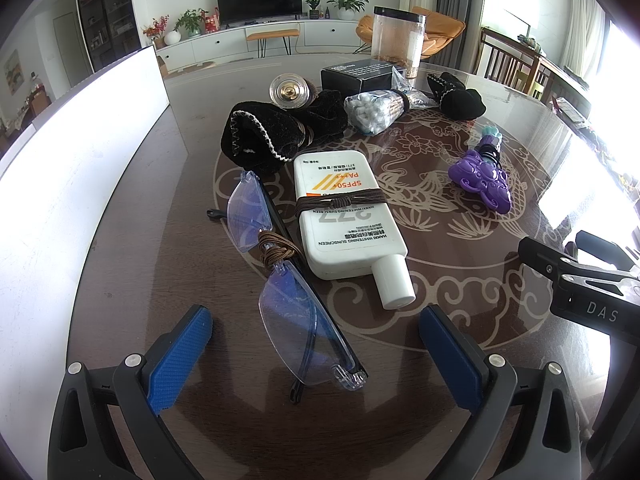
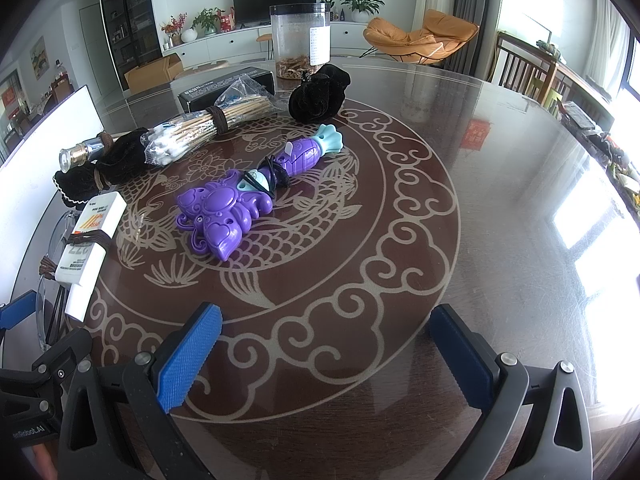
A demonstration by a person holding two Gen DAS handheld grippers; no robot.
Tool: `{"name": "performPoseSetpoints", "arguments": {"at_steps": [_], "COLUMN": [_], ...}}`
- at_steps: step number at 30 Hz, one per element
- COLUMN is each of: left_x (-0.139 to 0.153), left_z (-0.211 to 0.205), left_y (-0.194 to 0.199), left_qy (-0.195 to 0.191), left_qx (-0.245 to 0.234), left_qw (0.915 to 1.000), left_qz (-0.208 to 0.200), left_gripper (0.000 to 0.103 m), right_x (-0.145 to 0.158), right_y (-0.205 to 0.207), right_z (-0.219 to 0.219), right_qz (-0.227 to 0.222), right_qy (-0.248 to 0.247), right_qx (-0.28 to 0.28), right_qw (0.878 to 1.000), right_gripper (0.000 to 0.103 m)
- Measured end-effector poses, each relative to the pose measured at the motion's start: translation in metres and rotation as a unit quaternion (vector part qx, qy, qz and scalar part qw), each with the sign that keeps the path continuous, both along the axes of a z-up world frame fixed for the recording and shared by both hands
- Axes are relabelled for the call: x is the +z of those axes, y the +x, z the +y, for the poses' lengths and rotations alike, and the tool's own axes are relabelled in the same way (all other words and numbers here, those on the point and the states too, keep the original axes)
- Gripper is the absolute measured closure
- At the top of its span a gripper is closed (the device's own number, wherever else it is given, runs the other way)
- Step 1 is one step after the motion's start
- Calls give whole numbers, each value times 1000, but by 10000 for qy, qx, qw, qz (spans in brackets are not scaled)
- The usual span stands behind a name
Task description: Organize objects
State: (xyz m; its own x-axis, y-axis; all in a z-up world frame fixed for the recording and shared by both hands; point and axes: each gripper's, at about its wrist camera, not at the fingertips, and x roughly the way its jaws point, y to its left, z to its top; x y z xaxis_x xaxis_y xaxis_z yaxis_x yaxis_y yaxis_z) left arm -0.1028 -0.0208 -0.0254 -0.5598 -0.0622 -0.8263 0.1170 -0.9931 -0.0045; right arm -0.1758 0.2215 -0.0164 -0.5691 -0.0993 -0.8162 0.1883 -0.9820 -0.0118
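My left gripper is open, its blue pads either side of rimless glasses with a brown cord around the bridge. Beside them lies a white sunscreen bottle wrapped in brown cord, also in the right wrist view. A black pouch holds a perfume bottle. A cotton swab bundle and a purple toy lie in the middle. My right gripper is open and empty above the table, apart from the toy.
A white box stands along the table's left side. A black box, a clear jar and a second black pouch sit at the back. The round table has a glass top.
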Motion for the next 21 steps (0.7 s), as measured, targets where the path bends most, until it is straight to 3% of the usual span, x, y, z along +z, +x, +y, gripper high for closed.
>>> {"name": "performPoseSetpoints", "arguments": {"at_steps": [21], "left_x": [-1], "left_z": [0], "left_y": [-1], "left_qy": [0], "left_qx": [0], "left_qw": [10000], "left_qz": [0], "left_gripper": [0], "right_x": [0], "right_y": [0], "right_z": [0], "right_qz": [0], "right_qy": [0], "right_qx": [0], "right_qw": [10000], "right_gripper": [0]}}
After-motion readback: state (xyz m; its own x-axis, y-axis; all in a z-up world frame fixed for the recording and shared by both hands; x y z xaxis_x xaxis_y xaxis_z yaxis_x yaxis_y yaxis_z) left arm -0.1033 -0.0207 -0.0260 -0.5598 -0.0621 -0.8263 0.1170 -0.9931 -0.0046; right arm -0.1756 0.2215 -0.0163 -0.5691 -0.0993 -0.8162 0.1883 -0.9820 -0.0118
